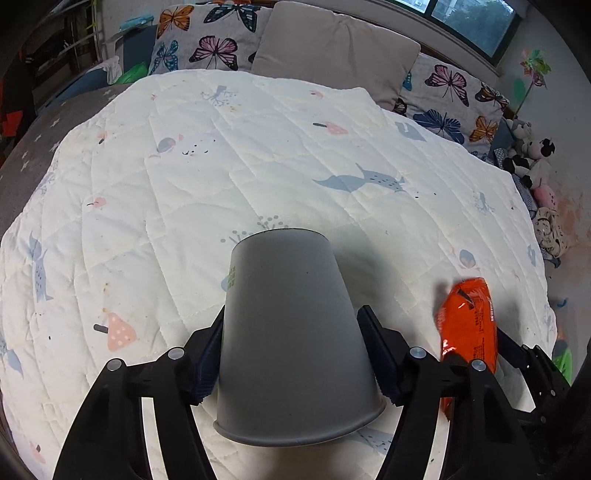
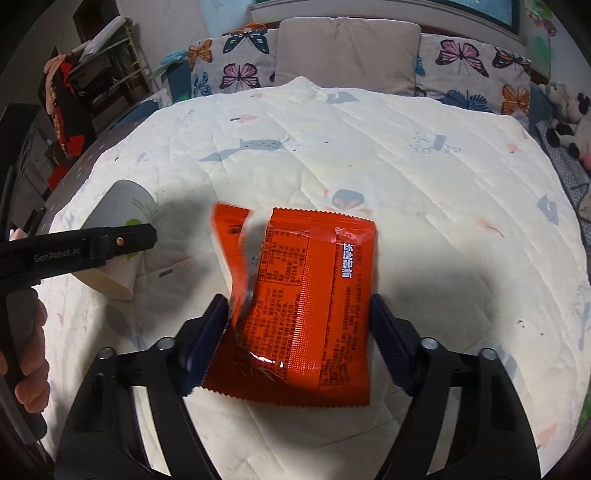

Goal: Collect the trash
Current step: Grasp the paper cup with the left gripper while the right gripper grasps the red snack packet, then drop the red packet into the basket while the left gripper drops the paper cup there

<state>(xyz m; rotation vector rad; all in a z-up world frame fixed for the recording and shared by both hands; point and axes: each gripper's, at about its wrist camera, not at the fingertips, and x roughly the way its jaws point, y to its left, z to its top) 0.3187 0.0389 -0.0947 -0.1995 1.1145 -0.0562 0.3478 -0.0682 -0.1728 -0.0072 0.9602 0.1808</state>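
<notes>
Left hand-held gripper [image 1: 291,350] clamps paper cup [image 1: 291,325]; right hand-held gripper [image 2: 299,332] clamps orange wrapper [image 2: 314,295].

A bed [image 1: 258,155] fills the room, spread with a white quilt [image 1: 221,177] printed with whales and mushrooms. Butterfly pillows [image 1: 207,37] and a beige cushion [image 1: 332,51] line the headboard under a dark window [image 1: 469,18]. Plush toys [image 1: 532,158] lie by the white wall [image 1: 569,122]. A cluttered shelf [image 2: 107,70] stands left.
</notes>
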